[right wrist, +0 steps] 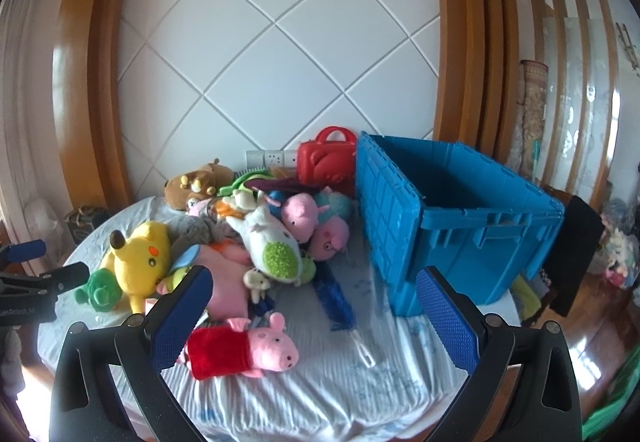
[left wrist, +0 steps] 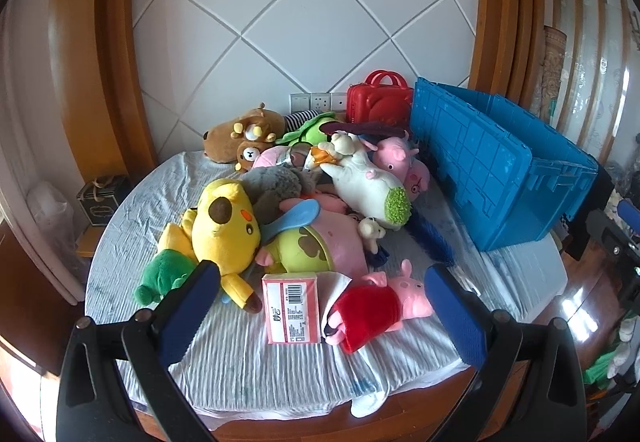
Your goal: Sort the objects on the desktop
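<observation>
A heap of plush toys lies on a round table under a pale striped cloth (left wrist: 248, 366). Nearest me are a pink pig doll in a red dress (left wrist: 380, 306) (right wrist: 244, 348) and a red tissue pack (left wrist: 292, 308). A yellow plush (left wrist: 224, 226) (right wrist: 140, 258) lies to the left, a white plush with a green patch (left wrist: 372, 190) (right wrist: 272, 242) further back. An open blue crate (left wrist: 504, 170) (right wrist: 460, 218) stands on the right. My left gripper (left wrist: 320, 312) hangs open over the tissue pack and pig doll. My right gripper (right wrist: 316, 316) is open above the pig doll. Neither holds anything.
A red toy case (left wrist: 378, 100) (right wrist: 326, 162) stands against the tiled wall behind the heap. A dark blue brush (left wrist: 432, 242) (right wrist: 336, 298) lies between the heap and the crate. Wooden pillars frame the wall. A small dark box (left wrist: 102, 202) sits left of the table.
</observation>
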Demonstrator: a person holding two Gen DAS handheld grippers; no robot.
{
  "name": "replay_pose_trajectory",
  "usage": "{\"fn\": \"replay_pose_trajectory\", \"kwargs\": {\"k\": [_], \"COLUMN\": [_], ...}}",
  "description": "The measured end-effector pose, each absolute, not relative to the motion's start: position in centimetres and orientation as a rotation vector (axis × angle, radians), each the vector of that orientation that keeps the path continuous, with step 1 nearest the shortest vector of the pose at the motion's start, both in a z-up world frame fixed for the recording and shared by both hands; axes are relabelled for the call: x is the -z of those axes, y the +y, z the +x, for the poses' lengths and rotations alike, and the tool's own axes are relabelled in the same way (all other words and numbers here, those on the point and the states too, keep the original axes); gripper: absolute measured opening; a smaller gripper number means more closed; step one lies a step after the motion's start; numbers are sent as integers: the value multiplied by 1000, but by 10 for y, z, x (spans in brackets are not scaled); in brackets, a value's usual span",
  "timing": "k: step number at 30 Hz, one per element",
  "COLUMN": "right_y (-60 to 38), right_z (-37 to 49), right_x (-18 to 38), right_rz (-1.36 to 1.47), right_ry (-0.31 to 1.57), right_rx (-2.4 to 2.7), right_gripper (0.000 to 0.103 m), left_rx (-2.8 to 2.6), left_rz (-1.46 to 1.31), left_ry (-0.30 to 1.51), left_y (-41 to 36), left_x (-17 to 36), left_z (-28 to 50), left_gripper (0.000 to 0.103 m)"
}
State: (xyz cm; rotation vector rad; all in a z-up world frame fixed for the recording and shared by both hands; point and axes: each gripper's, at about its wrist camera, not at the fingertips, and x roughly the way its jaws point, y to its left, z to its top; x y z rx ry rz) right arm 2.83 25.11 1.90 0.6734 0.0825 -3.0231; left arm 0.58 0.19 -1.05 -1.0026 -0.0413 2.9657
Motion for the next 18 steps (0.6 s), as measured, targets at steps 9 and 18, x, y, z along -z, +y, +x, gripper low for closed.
{"fn": "replay_pose_trajectory", "kwargs": {"k": [9,18], "right_y": [253,251], "right_z": [25,20], "right_x": [-17,-11], "right_rz": [714,774], "right_ry": [112,133], "right_rx": [3038,3001], "right_gripper": [103,103], "left_rx": [-2990,-2991], "left_rz": [-984,-986], "left_ry": [-40,-50], "left_y": [-1,0], "left_x": [10,13], "left_z": [5,4], "left_gripper": [103,103]}}
